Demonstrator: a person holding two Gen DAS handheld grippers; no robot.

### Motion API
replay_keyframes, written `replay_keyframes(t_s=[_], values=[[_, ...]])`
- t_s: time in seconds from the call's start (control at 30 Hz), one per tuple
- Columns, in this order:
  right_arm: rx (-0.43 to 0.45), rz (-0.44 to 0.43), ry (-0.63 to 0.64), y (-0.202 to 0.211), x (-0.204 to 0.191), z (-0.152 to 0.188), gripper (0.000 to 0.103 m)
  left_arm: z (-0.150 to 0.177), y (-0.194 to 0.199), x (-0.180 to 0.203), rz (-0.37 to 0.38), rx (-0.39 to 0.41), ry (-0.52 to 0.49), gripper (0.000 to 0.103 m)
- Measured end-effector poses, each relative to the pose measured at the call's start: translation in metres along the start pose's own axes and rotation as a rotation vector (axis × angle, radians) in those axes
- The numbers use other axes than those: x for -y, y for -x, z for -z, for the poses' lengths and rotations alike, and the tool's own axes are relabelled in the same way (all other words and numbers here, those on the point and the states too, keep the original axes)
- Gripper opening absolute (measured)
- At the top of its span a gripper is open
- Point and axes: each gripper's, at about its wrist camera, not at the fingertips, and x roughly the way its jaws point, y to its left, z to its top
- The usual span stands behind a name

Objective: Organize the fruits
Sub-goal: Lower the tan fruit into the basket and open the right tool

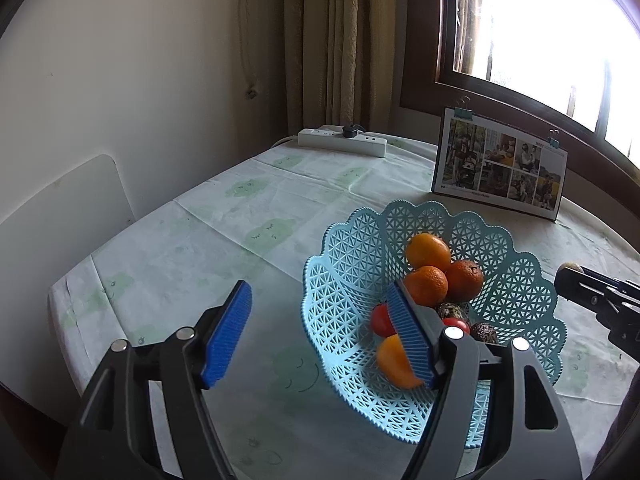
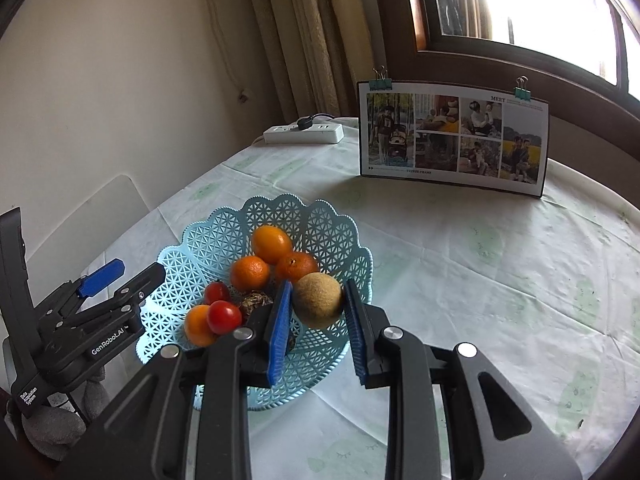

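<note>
The round brown fruit (image 2: 318, 300), too round to show any long axis, hangs over the near rim of the blue basket (image 2: 320, 220), pinched between the right gripper (image 2: 316, 312) pads. Oranges (image 2: 271, 244), tomatoes (image 2: 224, 317) and dark fruits fill the basket mid-table, the photo card (image 2: 454, 138) and power strip (image 2: 304, 133) toward the far edge. The left gripper (image 1: 320, 332) hovers spread wide and empty at the basket's left rim.

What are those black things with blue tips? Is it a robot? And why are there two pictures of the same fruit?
No robot: a person holds one claw in each hand, and each claw carries a camera looking along its fingers. That gives two pictures of one table. One picture is from the left claw, which is open and holds nothing. The other is from the right claw, which pinches a brown kiwi over the blue basket. In the basket lie oranges and small red tomatoes. Behind stand a photo card and a white power strip.
</note>
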Motion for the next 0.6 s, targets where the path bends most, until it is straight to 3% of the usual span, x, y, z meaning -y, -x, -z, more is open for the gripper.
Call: replay_keyframes(t_s=[0.6], values=[[-0.001,-0.015,0.018,-0.0093,-0.0086,-0.0033,0.027,0.0005,0.0016,0.0022,0.001,-0.001,-0.005,0.073]])
